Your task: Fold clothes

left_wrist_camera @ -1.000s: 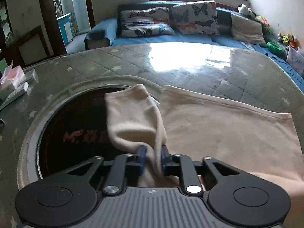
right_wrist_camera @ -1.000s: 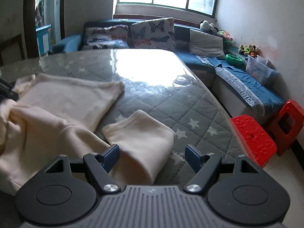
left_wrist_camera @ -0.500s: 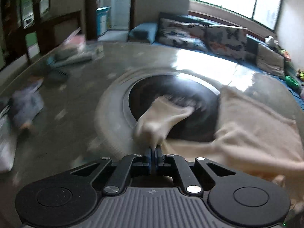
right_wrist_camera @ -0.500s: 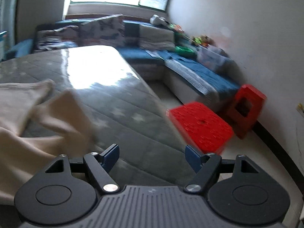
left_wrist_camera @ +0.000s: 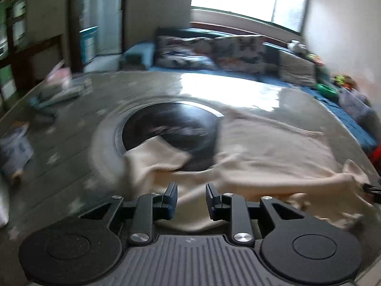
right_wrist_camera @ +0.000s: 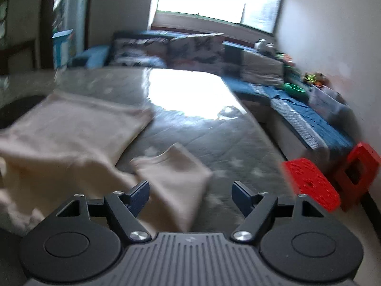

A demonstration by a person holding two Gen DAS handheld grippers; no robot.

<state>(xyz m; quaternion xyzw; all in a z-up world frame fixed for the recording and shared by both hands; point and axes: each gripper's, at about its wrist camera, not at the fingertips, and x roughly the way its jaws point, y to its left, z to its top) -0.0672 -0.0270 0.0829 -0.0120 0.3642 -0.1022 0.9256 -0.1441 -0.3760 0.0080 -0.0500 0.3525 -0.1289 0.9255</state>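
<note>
text: none legible | frames: motion-blurred | dark round inset (left_wrist_camera: 166,128): marking unreadable

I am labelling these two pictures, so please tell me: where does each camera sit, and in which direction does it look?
Left wrist: sits on the left gripper, facing across the table toward the sofa and window; its open jaws hang over the cream garment.
Right wrist: sits on the right gripper, facing the same sofa, red stools at right; jaws wide open over a sleeve.
Shared: garment, table, sofa, window.
</note>
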